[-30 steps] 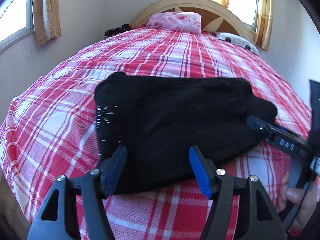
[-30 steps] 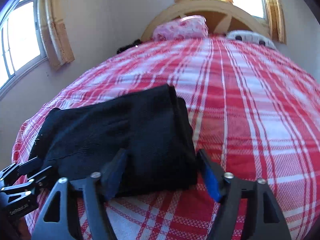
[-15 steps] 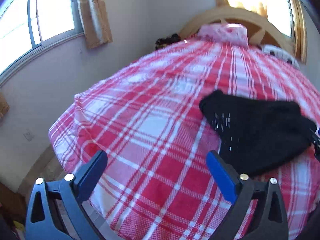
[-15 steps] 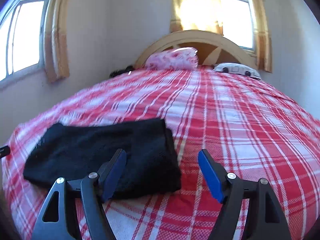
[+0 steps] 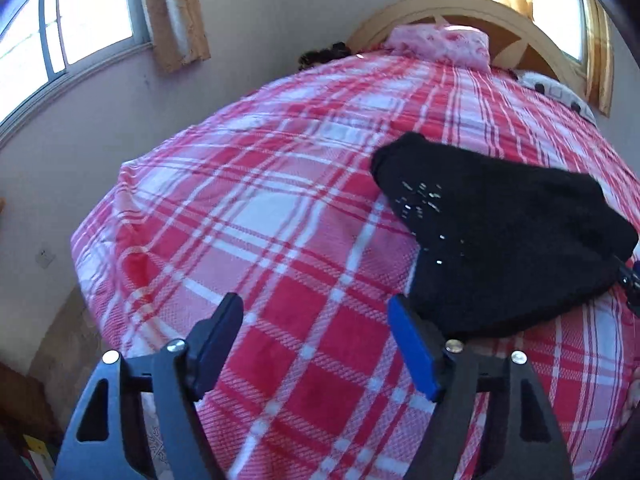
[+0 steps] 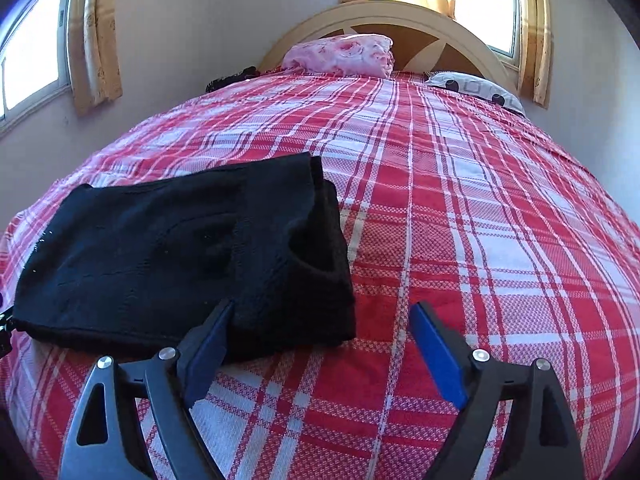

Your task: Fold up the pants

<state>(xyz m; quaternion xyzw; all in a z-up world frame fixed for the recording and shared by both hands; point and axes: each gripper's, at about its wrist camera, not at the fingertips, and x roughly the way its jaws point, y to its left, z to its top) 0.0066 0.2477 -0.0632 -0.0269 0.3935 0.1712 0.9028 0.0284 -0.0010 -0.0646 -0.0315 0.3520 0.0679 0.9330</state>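
Observation:
The black pants lie folded into a thick rectangle on the red plaid bedspread. In the left wrist view my left gripper hovers over bare bedspread just left of the bundle; its jaws are closing with nothing between them. In the right wrist view the pants lie left of centre. My right gripper stands at the bundle's near right corner, its jaws opening, the pads clear of the cloth. The right gripper's tip peeks in at the left view's right edge.
A pink pillow and a patterned grey pillow rest against the wooden headboard. A dark item lies at the far left corner. Walls with curtained windows close in on the left. The bed's near edge drops off below the grippers.
Both grippers have let go of the pants and drawn back. The left gripper swung off to the left over bare bedspread. The right gripper's jaws have widened.

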